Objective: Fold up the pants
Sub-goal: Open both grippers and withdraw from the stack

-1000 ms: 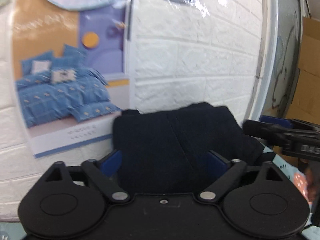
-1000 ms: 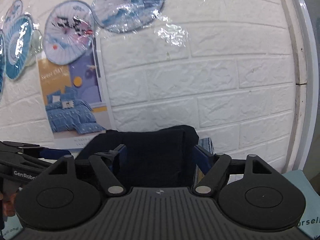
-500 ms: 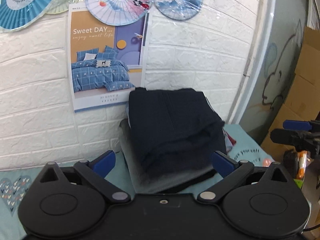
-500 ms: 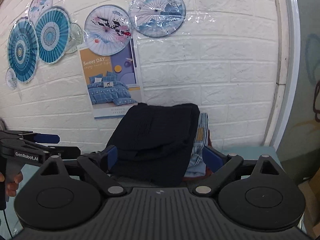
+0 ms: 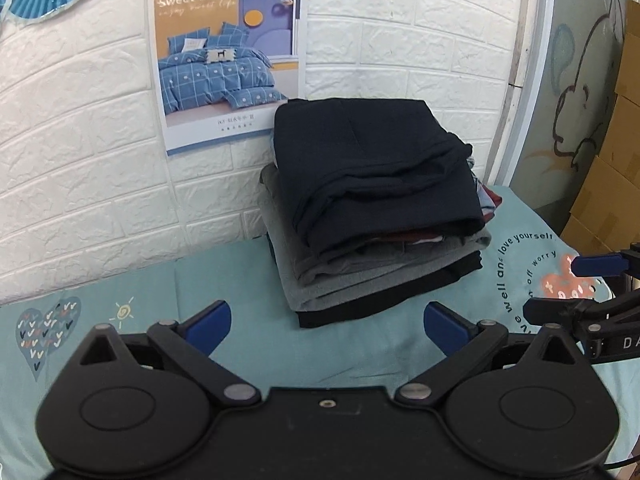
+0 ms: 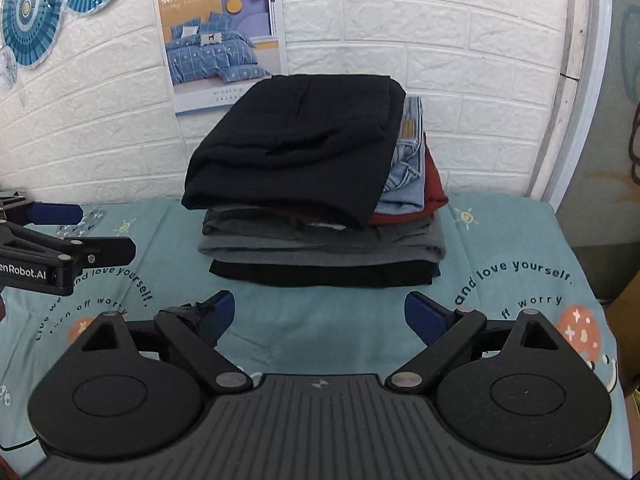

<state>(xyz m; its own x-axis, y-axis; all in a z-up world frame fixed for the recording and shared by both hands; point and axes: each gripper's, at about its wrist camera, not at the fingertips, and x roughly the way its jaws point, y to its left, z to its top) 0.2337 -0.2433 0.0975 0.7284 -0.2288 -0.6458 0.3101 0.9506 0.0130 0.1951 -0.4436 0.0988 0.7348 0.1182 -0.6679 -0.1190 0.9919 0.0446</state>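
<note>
Folded dark navy pants (image 5: 372, 168) lie on top of a stack of folded clothes (image 5: 380, 276) against the white brick wall. They also show in the right wrist view (image 6: 296, 140), on the same stack (image 6: 320, 244). My left gripper (image 5: 326, 322) is open and empty, held back from the stack above the teal cloth. My right gripper (image 6: 320, 314) is open and empty, also short of the stack. The right gripper shows at the right edge of the left wrist view (image 5: 592, 284), and the left gripper at the left edge of the right wrist view (image 6: 60, 232).
A teal printed cloth (image 6: 500, 280) covers the table. A bedding poster (image 5: 228, 52) and paper fans (image 6: 32, 4) hang on the wall. Cardboard boxes (image 5: 616, 184) stand past the table's right edge. Jeans (image 6: 408, 160) and a red garment (image 6: 432, 192) stick out of the stack.
Both grippers have let go of the dark pants, opened wider and pulled back and down from the stack. The pants now rest on top of the stack.
</note>
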